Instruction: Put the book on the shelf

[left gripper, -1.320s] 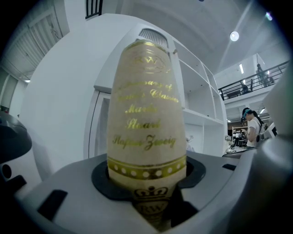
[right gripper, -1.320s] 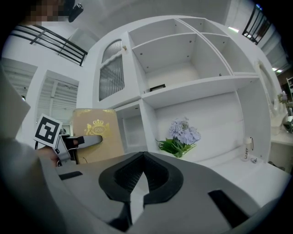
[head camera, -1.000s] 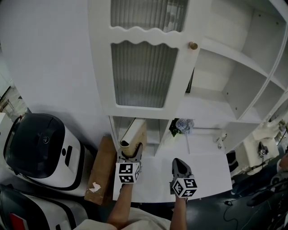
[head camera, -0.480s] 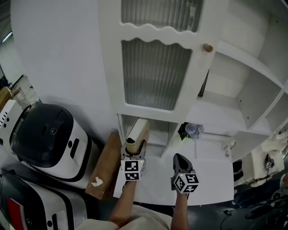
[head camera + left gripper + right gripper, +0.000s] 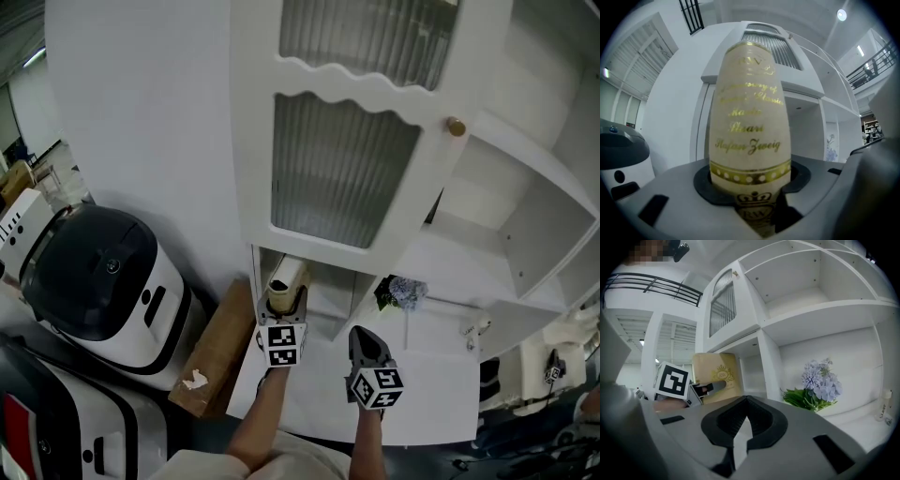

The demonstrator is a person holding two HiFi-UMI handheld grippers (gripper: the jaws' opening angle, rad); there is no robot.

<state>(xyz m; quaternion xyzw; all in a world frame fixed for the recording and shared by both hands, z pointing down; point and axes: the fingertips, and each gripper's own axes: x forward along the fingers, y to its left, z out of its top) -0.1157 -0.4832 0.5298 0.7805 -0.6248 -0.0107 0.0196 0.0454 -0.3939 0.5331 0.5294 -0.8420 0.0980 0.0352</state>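
1. While the left gripper's [image 5: 284, 309] fingers [image 5: 701, 183] clamp its near end, the book [image 5: 285, 279] lies level, spine uppermost. Its long axis runs toward 12 o'clock, and its far end is at the opening of the shelf's [image 5: 330, 298] lower left compartment.
2. Left forearm reaches straight ahead, gripper level, marker cube facing up.
3. Right gripper [image 5: 364, 345] hovers at 3 o'clock of the left one, apart from it, above the white tabletop [image 5: 441, 375]. Its fingers [image 5: 722, 423] are closed on nothing, and flowers [image 5: 401, 292] stand at 1 o'clock.
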